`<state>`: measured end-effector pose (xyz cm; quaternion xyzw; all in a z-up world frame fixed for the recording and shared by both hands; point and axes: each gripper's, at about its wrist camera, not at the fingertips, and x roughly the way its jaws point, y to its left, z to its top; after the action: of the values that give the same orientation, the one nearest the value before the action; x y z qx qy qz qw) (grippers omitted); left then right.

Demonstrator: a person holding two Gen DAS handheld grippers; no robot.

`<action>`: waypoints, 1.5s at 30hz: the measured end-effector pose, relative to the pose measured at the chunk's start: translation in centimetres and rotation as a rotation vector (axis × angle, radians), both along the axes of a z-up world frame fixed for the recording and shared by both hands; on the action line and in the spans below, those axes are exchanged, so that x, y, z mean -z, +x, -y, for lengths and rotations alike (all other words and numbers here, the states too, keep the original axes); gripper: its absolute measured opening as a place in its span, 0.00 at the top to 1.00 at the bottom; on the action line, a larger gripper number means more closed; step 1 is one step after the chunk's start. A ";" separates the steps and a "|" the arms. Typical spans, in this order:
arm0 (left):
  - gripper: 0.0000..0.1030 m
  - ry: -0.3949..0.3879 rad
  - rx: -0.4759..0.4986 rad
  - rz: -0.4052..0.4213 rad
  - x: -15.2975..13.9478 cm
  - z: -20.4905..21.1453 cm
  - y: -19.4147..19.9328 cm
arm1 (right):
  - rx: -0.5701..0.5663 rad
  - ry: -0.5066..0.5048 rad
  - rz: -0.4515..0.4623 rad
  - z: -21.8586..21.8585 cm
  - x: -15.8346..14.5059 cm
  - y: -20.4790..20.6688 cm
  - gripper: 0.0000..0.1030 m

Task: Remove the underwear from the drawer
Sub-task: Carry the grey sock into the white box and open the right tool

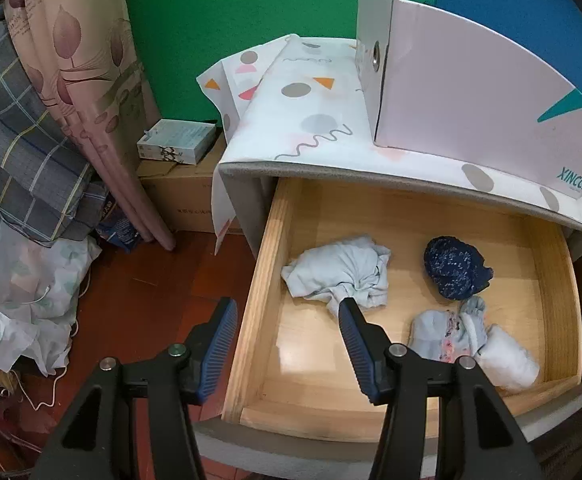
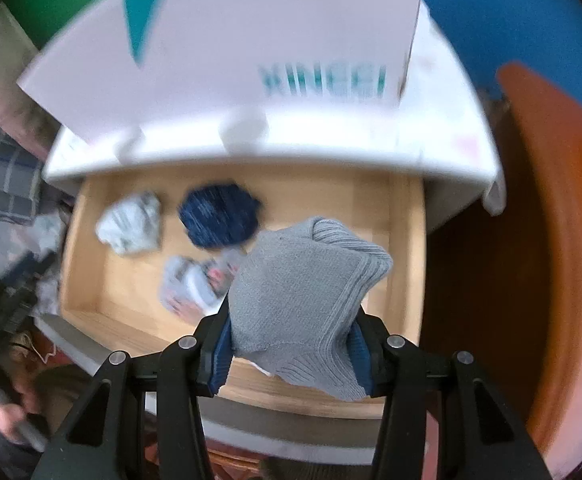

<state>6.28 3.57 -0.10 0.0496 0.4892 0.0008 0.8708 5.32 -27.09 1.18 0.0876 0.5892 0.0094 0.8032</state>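
Right gripper (image 2: 291,344) fingers clamping grey knit underwear (image 2: 307,296) above drawer (image 2: 405,240), left gripper (image 1: 289,308) fingers parted, empty

Both cameras ride the grippers, looking steeply down from close above. Each takes in the open drawer (image 1: 431,240).

Open wooden drawer (image 1: 269,248) of a cabinet whose top is covered by a patterned cloth (image 1: 311,116). On the drawer floor lie a pale blue bundle (image 1: 341,274) at left, a dark navy speckled bundle (image 1: 457,268) toward the back right, and a light floral bundle (image 1: 451,336) near the front. A white box (image 1: 479,96) stands on the cloth-covered top.
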 end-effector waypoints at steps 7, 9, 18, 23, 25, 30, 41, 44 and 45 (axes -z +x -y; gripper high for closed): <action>0.47 0.001 -0.003 0.008 -0.1 -0.1 -0.1 | -0.021 -0.042 0.140 0.4 -9.9 3.0 0.55; 0.47 0.007 -0.003 0.004 0.0 0.0 -0.1 | -0.023 -0.060 0.174 0.1 -11.9 4.2 0.55; 0.47 0.015 -0.007 -0.004 0.2 -0.1 0.0 | -0.016 -0.133 0.239 -1.6 -16.4 11.9 0.55; 0.47 0.009 -0.008 -0.006 0.2 -0.2 0.1 | -0.007 -0.168 0.217 -2.2 -15.3 14.4 0.55; 0.47 0.006 -0.008 -0.006 0.3 -0.2 0.1 | -0.009 -0.191 0.198 -2.5 -14.3 15.3 0.55; 0.47 0.006 -0.009 -0.005 0.3 -0.2 0.1 | -0.022 -0.212 0.161 -3.3 -11.9 16.9 0.54; 0.47 0.003 -0.009 -0.010 0.4 -0.2 0.1 | -0.007 -0.195 0.103 -3.6 -8.4 19.1 0.51; 0.47 -0.002 -0.012 -0.007 0.4 -0.3 0.1 | 0.006 -0.176 0.086 -3.4 -7.4 19.5 0.50; 0.47 -0.004 -0.015 -0.006 0.4 -0.4 0.1 | 0.010 -0.174 0.083 -3.3 -7.2 19.4 0.49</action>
<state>6.39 3.96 -0.48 0.0444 0.4920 0.0060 0.8694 24.76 -23.77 8.42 0.0198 0.5537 -0.0421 0.8314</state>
